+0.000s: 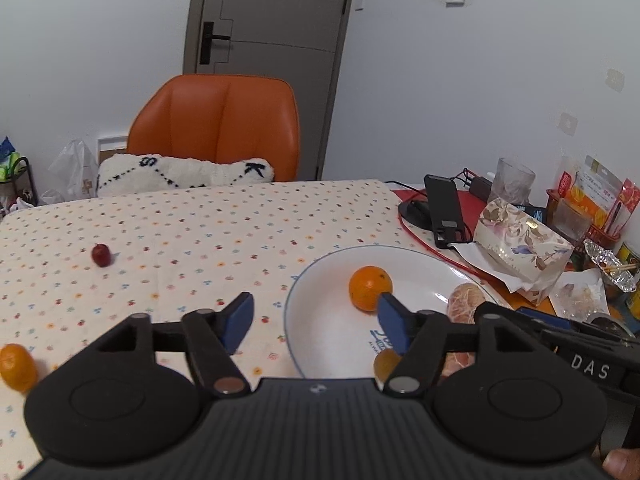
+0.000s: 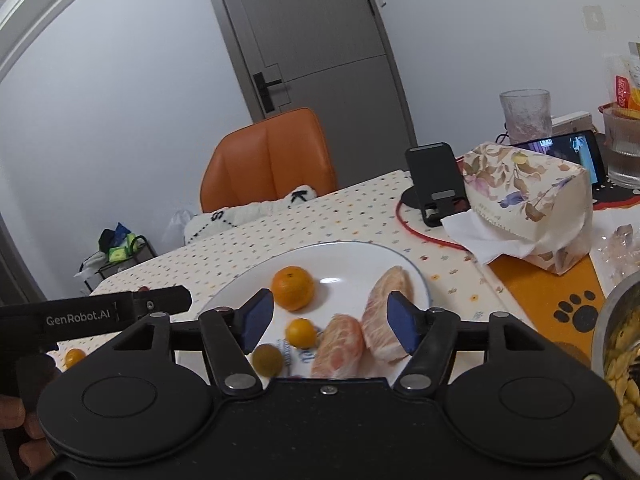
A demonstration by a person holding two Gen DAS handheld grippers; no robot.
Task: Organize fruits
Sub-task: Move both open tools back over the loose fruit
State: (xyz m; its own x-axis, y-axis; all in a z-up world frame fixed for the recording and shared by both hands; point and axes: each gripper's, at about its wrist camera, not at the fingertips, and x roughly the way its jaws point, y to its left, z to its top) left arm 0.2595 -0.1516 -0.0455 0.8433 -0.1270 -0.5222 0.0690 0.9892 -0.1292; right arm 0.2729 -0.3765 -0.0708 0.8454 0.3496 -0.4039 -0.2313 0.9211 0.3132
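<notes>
Spread wide and empty: both the left gripper and the right gripper, held above the table. On the dotted cloth, white plate holding orange, two peeled citrus pieces, two kumquats. Off the plate: another kumquat, small red fruit.
</notes>
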